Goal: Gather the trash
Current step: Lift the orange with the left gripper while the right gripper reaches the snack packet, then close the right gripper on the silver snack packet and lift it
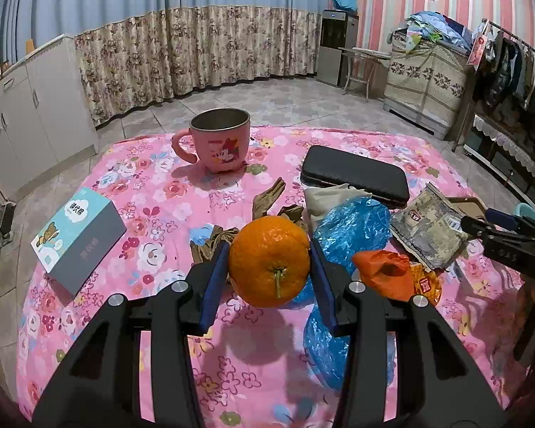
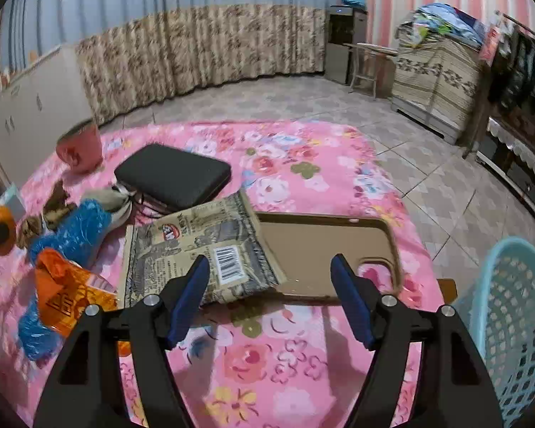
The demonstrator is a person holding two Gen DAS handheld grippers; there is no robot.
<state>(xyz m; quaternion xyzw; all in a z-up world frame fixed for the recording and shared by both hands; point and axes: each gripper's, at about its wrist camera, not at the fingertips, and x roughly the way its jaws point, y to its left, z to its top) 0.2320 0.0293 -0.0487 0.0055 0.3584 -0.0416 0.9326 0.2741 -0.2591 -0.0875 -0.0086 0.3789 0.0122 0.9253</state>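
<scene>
Just beyond right gripper (image 2: 269, 297), snack packet (image 2: 196, 249).

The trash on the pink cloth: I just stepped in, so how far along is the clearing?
Done: nothing shown; the inside of the blue basket is hidden. In hand: the left gripper clamps an orange; the right gripper is open and empty. Left: snack packet, orange wrapper and blue plastic bag lie on the cloth.
</scene>
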